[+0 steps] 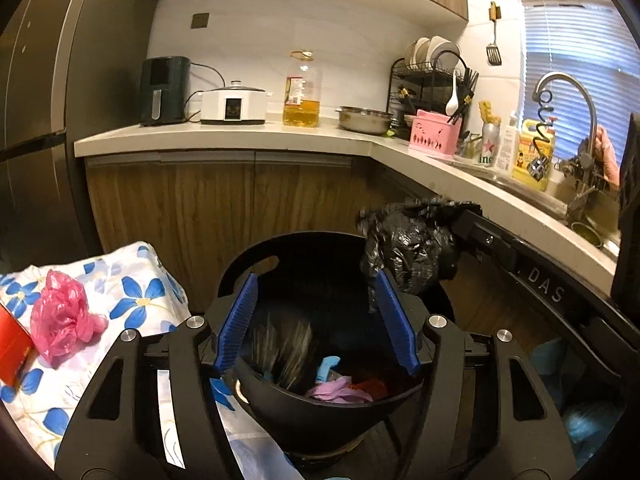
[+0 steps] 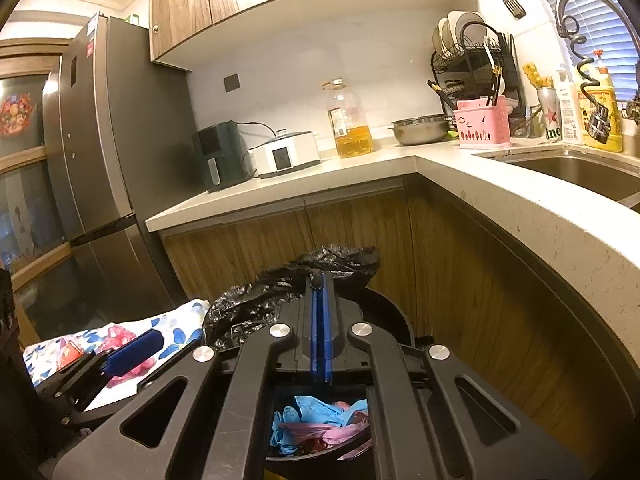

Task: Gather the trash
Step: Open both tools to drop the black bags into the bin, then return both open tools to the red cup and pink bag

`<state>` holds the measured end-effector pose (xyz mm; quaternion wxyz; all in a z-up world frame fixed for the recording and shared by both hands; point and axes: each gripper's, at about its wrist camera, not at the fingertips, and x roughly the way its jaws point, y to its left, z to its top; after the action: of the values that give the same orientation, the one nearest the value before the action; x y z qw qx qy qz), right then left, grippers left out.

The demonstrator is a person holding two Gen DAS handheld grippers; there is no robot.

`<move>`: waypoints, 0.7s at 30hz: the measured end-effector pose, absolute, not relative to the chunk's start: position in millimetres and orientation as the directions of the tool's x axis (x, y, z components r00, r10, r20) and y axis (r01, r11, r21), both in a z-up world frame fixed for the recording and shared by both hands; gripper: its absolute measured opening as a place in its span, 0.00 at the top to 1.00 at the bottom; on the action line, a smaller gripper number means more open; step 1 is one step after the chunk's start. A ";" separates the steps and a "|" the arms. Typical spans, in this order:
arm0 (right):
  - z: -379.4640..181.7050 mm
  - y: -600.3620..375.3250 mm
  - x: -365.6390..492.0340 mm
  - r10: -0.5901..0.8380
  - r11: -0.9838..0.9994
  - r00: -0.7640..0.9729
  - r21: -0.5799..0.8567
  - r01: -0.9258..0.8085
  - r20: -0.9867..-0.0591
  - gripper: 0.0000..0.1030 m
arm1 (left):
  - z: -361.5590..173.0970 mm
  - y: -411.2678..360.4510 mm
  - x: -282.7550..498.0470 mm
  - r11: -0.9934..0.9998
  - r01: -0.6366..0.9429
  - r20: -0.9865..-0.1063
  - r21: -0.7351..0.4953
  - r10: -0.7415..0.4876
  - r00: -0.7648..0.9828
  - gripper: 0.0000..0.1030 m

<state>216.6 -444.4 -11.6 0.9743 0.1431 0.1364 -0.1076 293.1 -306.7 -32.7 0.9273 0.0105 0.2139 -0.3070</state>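
A black trash bin [image 1: 304, 404] stands on the floor below both grippers, holding blue and pink plastic scraps [image 2: 316, 424]. My left gripper [image 1: 316, 312] is open and empty above the bin's mouth. My right gripper [image 2: 320, 280] is shut on the edge of a black trash bag [image 2: 256, 300] and holds it up over the bin; the bag also shows in the left wrist view [image 1: 408, 244], hanging beside my left gripper's right finger. A crumpled pink plastic bag [image 1: 64, 316] lies on the floral cloth [image 1: 136, 280] at the left.
A red box [image 1: 12, 344] sits at the cloth's left edge. The L-shaped counter [image 1: 240, 136] carries an air fryer, cooker, oil bottle, steel bowl, dish rack and pink basket. The sink [image 2: 580, 172] is at right, the fridge [image 2: 100, 160] at left.
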 end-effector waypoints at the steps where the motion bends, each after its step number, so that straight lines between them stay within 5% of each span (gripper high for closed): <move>1: -12.2 -445.8 216.5 -0.168 0.935 0.940 0.255 0.248 -0.298 0.86 | -33.1 -304.6 294.4 0.818 0.563 -0.404 -0.114 -0.556 0.726 0.36; 7: -14.1 -447.1 213.8 -0.171 0.931 0.937 0.261 0.255 -0.305 0.73 | -36.4 -283.9 297.2 0.852 0.507 -0.412 -0.130 -0.512 0.754 0.24; 15: -15.5 -431.2 195.4 -0.157 0.933 0.941 0.268 0.241 -0.298 0.37 | -37.1 -238.5 277.2 0.914 0.385 -0.394 -0.129 -0.403 0.826 0.09; 21: -20.0 -401.8 180.9 -0.105 0.947 0.946 0.261 0.189 -0.306 0.27 | -40.8 -191.9 258.9 0.956 0.265 -0.386 -0.126 -0.294 0.875 0.06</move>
<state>180.9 -401.8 -20.0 0.9757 0.1452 0.1456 -0.0753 258.9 -191.9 -40.8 0.9675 -0.0348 0.2045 -0.1444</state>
